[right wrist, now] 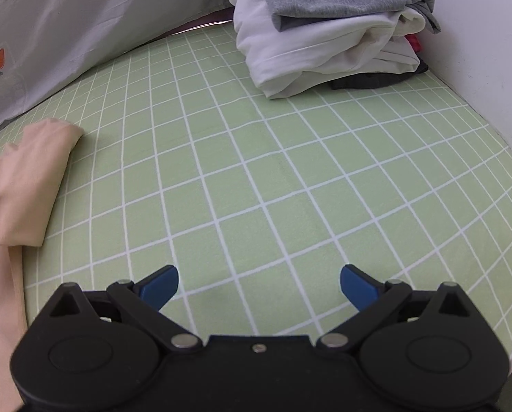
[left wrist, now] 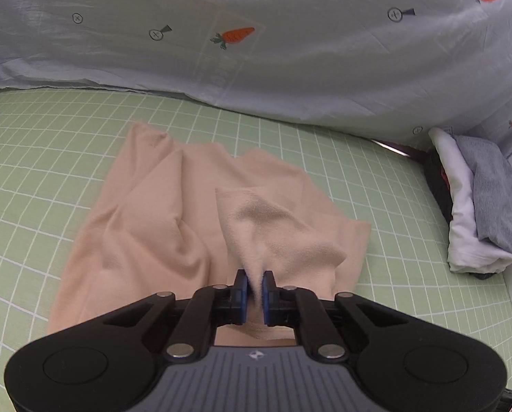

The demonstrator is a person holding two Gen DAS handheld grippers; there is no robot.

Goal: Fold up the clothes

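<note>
A peach garment (left wrist: 160,213) lies partly folded on the green checked sheet (left wrist: 50,158). My left gripper (left wrist: 254,283) is shut on a raised corner of this garment, and the pinched cloth stands up in a peak above the flat part. In the right wrist view the same peach garment (right wrist: 19,185) shows at the left edge. My right gripper (right wrist: 259,283) hovers over the bare sheet (right wrist: 256,178) to the garment's right, jaws wide open with nothing between the blue pads (right wrist: 161,286).
A stack of folded clothes (right wrist: 324,34), white with a grey piece on top and dark items beneath, sits in the far right corner by a white wall (right wrist: 489,51). A pale quilt with carrot prints (left wrist: 256,41) runs along the far side of the sheet.
</note>
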